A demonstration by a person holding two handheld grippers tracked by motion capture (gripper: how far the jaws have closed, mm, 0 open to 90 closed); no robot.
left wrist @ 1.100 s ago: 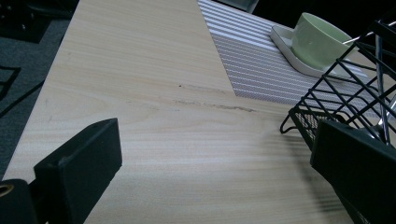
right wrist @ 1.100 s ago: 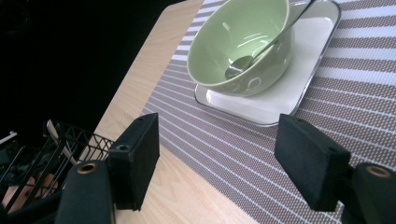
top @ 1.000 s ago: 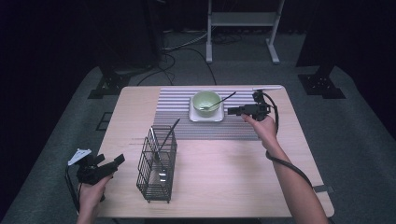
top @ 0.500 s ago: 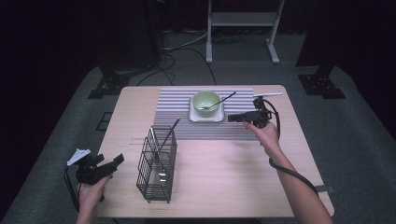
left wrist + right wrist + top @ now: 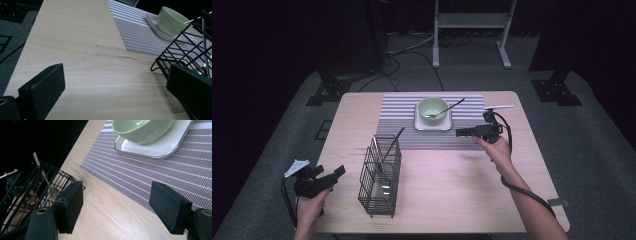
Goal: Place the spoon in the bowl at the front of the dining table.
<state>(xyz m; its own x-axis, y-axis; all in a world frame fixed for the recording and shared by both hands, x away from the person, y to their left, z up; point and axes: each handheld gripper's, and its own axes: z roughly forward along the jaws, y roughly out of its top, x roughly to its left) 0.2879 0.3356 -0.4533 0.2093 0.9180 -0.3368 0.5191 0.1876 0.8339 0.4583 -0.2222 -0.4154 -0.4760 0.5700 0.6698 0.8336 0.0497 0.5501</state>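
A: What has changed since the earlier picture?

B: The right gripper (image 5: pixel 462 132) has drawn back from the pale green round bowl (image 5: pixel 433 107). A second ago it was level with the bowl's white square plate (image 5: pixel 432 123); now it sits nearer the person, over the near edge of the grey striped woven placemat (image 5: pixel 397 117). The left gripper (image 5: pixel 337 171) has hardly shifted.

A: How do the right gripper's jaws stand?

B: Wide apart, with nothing between them. In the right gripper view they frame bare placemat (image 5: pixel 160 170) and light wooden table top (image 5: pixel 110 215), with the bowl (image 5: pixel 141 127) and plate (image 5: pixel 160 145) beyond them.

A: And the left?

B: Also spread wide and empty. In the left gripper view they open over bare table (image 5: pixel 75 50), the right-hand jaw close to the black wire upright basket (image 5: pixel 185 50). From above, this gripper hangs at the table's near left corner, to the left of the basket (image 5: pixel 379 177).

A: What is in the basket?

B: A thin metal utensil (image 5: pixel 391 145) leans out of its top, and something metallic lies low inside; I cannot tell what.

A: Where is the bowl, taking the basket as the mark?

B: Beyond it and to its right, well apart, on the plate in the middle of the placemat. A dark-handled spoon (image 5: pixel 452 106) rests in the bowl, its handle pointing away from the basket.

A: Anything else?

B: A small white stick-like object (image 5: pixel 498 106) lies on the table just beyond the right gripper.
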